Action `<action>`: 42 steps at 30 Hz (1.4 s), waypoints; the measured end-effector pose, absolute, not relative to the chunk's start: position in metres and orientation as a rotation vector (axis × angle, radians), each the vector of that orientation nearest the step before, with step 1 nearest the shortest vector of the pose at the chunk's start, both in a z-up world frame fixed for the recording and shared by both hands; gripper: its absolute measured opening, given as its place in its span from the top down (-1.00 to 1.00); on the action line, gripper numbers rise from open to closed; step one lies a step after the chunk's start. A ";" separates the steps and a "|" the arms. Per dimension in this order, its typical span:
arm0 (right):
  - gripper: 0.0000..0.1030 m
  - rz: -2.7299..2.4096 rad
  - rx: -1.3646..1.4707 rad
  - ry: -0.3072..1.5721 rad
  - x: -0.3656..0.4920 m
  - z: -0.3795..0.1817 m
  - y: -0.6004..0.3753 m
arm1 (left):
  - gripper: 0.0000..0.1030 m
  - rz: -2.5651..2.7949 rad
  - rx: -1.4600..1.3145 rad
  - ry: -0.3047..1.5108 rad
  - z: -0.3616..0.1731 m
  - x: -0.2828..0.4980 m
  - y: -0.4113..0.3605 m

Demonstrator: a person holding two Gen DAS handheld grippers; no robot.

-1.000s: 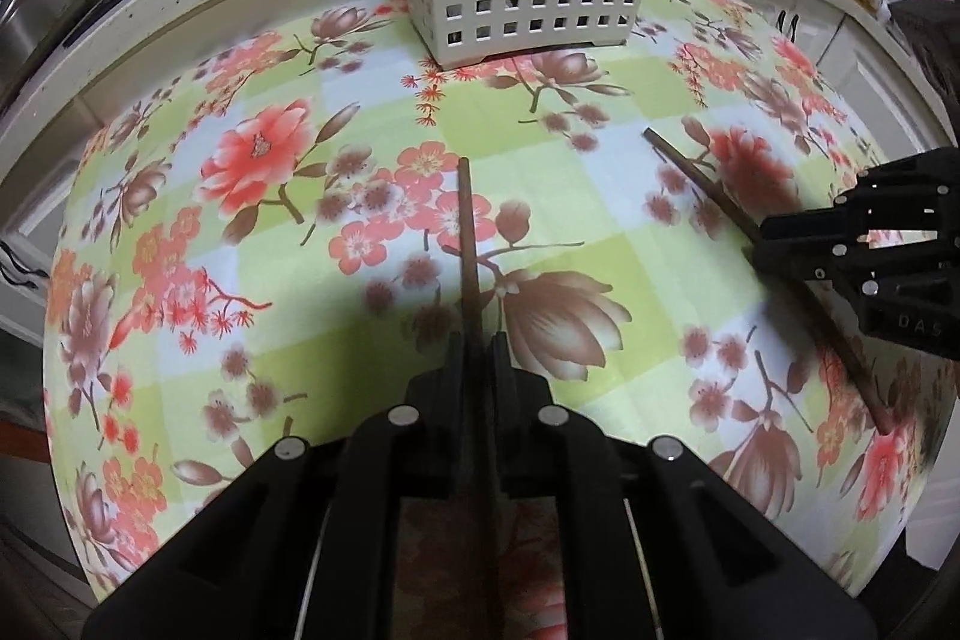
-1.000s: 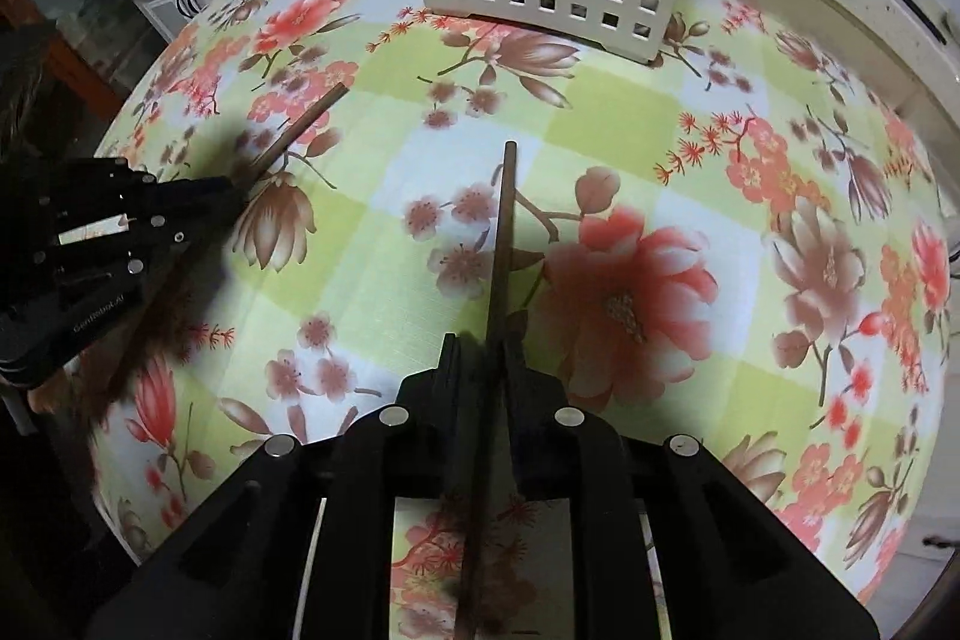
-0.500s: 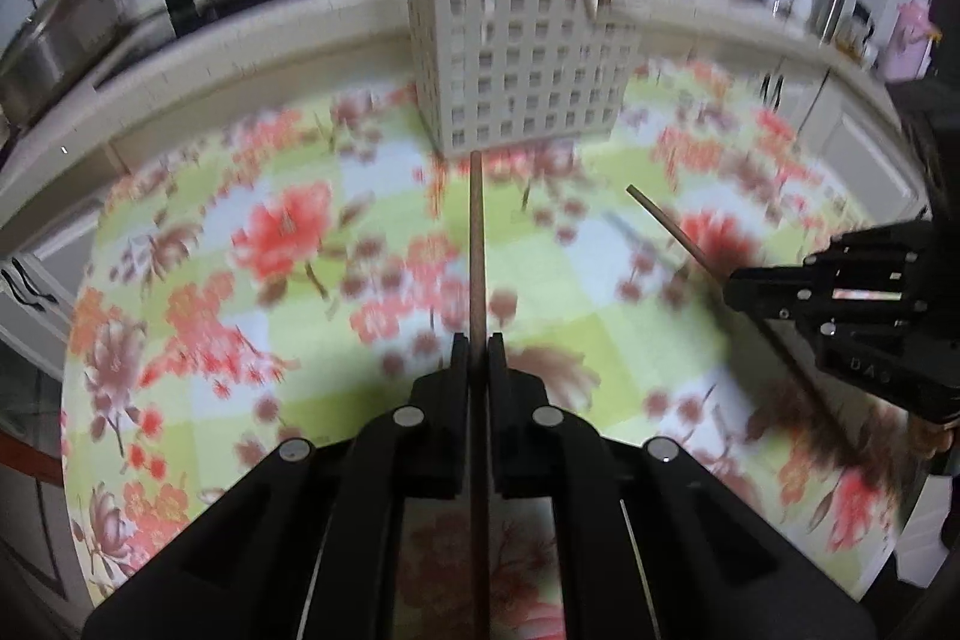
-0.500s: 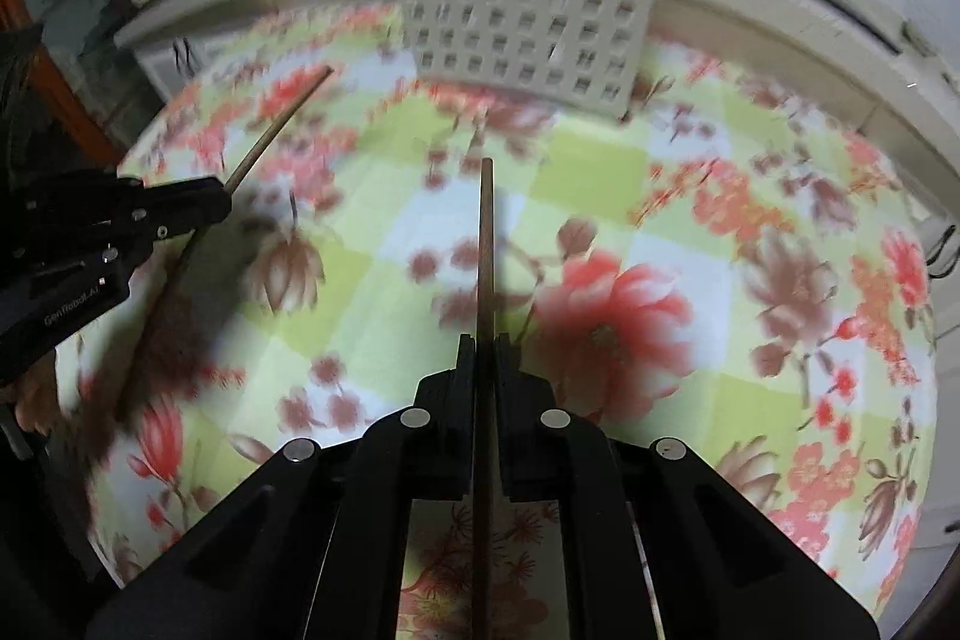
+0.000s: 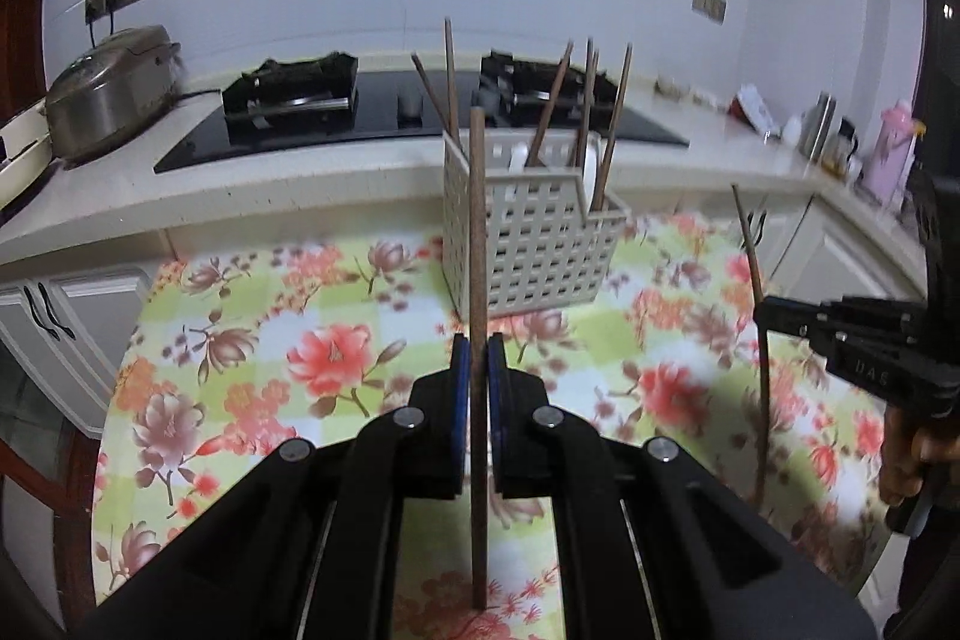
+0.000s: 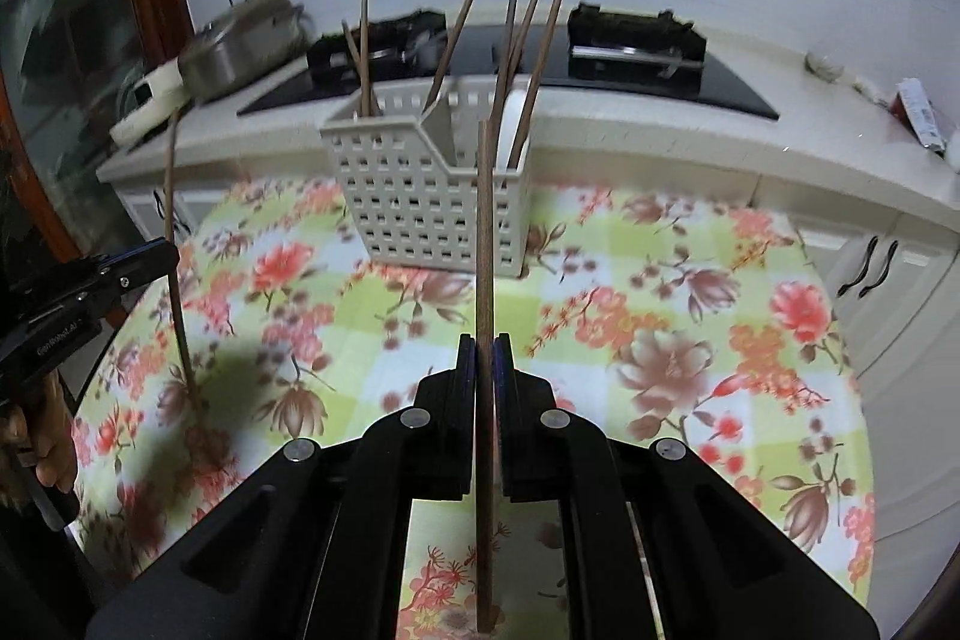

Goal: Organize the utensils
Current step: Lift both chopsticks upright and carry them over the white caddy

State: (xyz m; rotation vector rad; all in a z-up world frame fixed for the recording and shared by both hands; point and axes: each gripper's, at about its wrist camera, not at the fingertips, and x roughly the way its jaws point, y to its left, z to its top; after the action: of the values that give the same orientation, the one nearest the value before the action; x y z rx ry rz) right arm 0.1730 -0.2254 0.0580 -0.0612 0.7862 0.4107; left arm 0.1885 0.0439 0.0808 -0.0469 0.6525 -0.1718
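My left gripper (image 5: 478,349) is shut on a brown chopstick (image 5: 477,244) that runs up between its blue pads, tip pointing toward the white lattice utensil basket (image 5: 540,244). My right gripper (image 6: 483,349) is shut on a second brown chopstick (image 6: 483,244), also aimed at the basket (image 6: 420,208). The basket stands at the far edge of the floral tablecloth (image 5: 336,352) and holds several upright chopsticks (image 5: 588,100) and a white utensil. Each gripper shows in the other's view, the right gripper (image 5: 765,307) and the left gripper (image 6: 171,253), both lifted off the table.
Behind the table (image 6: 660,340) runs a pale counter (image 5: 300,178) with a black gas hob (image 5: 288,100) and a steel rice cooker (image 5: 114,88). Bottles and a pink flask (image 5: 894,148) stand at the far right. Cabinet doors (image 6: 870,268) lie below.
Both grippers rose off the tablecloth and tipped up, lifting their chopsticks clear of the cloth. The basket and counter now sit lower in both views.
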 end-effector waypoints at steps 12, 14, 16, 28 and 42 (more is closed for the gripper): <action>0.87 0.396 -0.049 0.697 0.160 0.083 -0.236 | 0.88 -0.163 -0.053 0.612 0.095 0.177 0.045; 0.87 0.395 -0.044 0.692 0.158 0.085 -0.237 | 0.88 -0.162 -0.052 0.605 0.097 0.176 0.045; 0.87 0.395 -0.042 0.688 0.158 0.086 -0.238 | 0.88 -0.163 -0.052 0.597 0.099 0.175 0.045; 0.87 0.392 -0.028 0.688 0.158 0.088 -0.240 | 0.88 -0.167 -0.049 0.582 0.104 0.178 0.044; 0.87 0.420 -0.015 0.571 0.205 0.156 -0.231 | 0.88 -0.202 -0.018 0.435 0.178 0.224 0.037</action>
State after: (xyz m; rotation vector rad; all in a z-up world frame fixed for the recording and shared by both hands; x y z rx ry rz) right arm 0.2054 -0.2306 0.1564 -0.0148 0.5714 0.4204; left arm 0.2244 0.0369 0.1783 -0.0178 0.4348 -0.2016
